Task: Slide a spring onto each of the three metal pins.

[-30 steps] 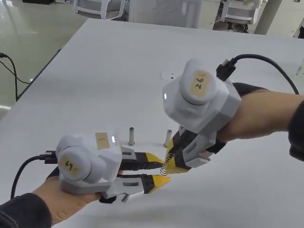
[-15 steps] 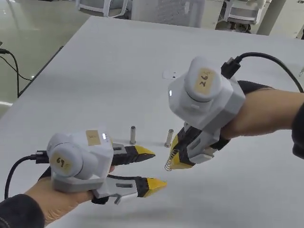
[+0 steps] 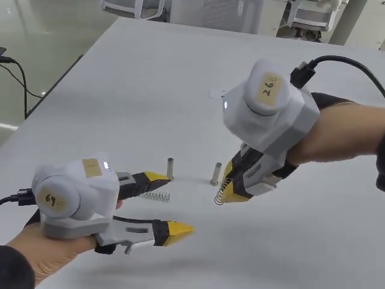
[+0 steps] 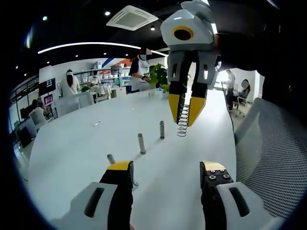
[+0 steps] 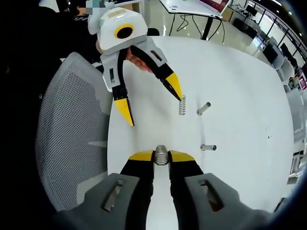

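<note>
My right gripper [image 3: 229, 191] is shut on a small metal spring [image 3: 221, 194], which hangs just above the table beside an upright metal pin [image 3: 215, 173]. In the right gripper view the spring [image 5: 161, 156] sits end-on between my yellow tips. A second pin [image 3: 170, 168] stands to the left. In the left gripper view three pins stand in a row: [image 4: 111, 158], [image 4: 141, 143], [image 4: 162, 129]. Another spring [image 3: 156, 195] lies flat on the white table [image 3: 150, 90], between the fingers of my left gripper [image 3: 171, 203]. That gripper is open and holds nothing.
A small white scrap [image 3: 216, 94] lies further back on the table. The table's left edge [image 3: 54, 90] drops to the floor, where a black cable runs. Office chairs [image 3: 135, 7] stand at the far edge.
My left gripper has drawn back to the left, away from the right gripper, and its jaws have opened wider. A spring on the table now shows between them. The right gripper still holds its spring.
</note>
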### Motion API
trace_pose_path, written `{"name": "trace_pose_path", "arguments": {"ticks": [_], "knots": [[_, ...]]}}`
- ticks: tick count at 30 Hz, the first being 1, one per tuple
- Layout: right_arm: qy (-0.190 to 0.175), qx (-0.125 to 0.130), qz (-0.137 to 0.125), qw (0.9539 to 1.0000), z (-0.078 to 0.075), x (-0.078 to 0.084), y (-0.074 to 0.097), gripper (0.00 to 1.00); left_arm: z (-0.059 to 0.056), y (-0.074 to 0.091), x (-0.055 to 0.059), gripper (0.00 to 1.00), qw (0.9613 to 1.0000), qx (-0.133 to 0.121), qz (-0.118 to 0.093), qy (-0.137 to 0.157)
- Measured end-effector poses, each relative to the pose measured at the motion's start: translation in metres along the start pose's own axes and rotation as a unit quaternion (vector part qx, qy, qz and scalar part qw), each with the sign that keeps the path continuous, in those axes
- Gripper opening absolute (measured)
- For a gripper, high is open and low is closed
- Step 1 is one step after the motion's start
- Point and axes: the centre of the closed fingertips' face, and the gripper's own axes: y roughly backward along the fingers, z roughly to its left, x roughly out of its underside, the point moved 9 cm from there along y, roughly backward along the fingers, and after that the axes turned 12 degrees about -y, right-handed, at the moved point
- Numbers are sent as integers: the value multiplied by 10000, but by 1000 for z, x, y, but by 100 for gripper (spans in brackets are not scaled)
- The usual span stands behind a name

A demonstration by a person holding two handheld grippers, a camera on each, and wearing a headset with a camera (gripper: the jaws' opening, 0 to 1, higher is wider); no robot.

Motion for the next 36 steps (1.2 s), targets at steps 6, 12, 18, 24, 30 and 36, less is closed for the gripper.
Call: {"name": "trace_pose_path", "arguments": {"ticks": [6, 12, 18, 24, 30, 36], "knots": [[-29, 40, -22, 10000, -4, -1, 3, 13, 4, 9, 6, 58, 9998, -196, 47, 71], [-61, 104, -19, 9999, -9, -1, 8, 13, 8, 17, 10, 61, 9993, -350, 89, 138], [-83, 168, 17, 9998, -16, 1, 10, 13, 10, 22, 12, 63, 9985, -504, 102, 199], [-145, 234, 63, 9996, -28, 3, 9, 13, 12, 25, 14, 64, 9979, -587, 135, 233], [-199, 285, 96, 9994, -44, 2, 5, 13, 12, 26, 15, 64, 9978, -601, 179, 218], [-243, 383, 117, 9989, -56, 1, 1, 13, 11, 28, 16, 64, 9977, -606, 193, 247]]}}
